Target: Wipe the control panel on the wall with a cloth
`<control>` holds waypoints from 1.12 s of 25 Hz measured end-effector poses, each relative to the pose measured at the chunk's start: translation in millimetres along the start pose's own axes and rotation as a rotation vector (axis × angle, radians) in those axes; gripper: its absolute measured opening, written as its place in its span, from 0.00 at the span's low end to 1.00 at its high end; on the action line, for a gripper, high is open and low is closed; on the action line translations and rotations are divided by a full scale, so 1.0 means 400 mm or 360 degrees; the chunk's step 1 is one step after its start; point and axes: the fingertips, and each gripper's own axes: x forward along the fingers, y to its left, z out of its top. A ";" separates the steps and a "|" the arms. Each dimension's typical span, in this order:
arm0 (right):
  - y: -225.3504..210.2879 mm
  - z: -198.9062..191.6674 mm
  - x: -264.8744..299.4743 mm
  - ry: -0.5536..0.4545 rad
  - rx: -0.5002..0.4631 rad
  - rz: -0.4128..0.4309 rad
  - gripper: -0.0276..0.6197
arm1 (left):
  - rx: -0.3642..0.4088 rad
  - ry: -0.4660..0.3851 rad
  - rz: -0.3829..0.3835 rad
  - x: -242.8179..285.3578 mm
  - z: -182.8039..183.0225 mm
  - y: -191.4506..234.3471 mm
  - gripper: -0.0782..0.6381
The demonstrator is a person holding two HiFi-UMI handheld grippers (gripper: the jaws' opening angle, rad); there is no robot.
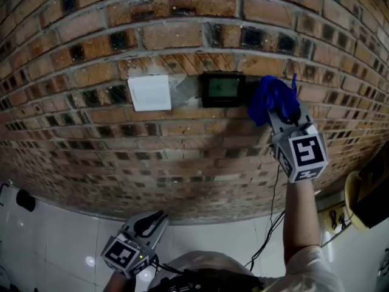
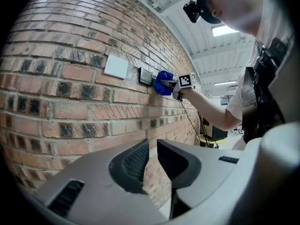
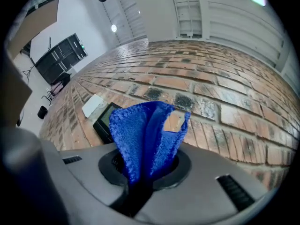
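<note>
Red-brown brick wall (image 1: 182,35), dark control panel (image 1: 223,89) mounted on it, white blank plate (image 1: 149,92) near its left, grey mortar patch (image 1: 184,89) between them, glossy white floor (image 1: 61,236) below.

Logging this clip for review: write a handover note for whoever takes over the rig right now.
Right gripper: shut on the blue cloth, up at the brick wall.
Left gripper: empty, jaws a narrow gap apart, held low.
Control panel: on the wall, right of a white plate. The cloth is just right of the panel, not over its screen.
Done: cloth gripped; any wiping cannot be told.
Left: wipe across the panel.
</note>
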 end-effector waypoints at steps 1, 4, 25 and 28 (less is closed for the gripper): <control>-0.018 -0.015 -0.003 0.0011 0.0008 -0.0017 0.18 | 0.0002 0.0005 -0.0002 0.005 -0.002 -0.006 0.18; -0.041 -0.033 -0.004 0.0014 0.0015 -0.0028 0.18 | -0.0001 0.0005 0.0005 0.010 -0.006 -0.013 0.18; 0.266 0.166 0.109 -0.0216 0.0076 0.0306 0.18 | -0.0089 0.0045 0.0124 -0.072 -0.035 0.019 0.18; 0.185 0.129 0.072 -0.0157 0.0063 0.0201 0.18 | -0.0074 0.0045 0.0100 -0.057 -0.034 0.013 0.18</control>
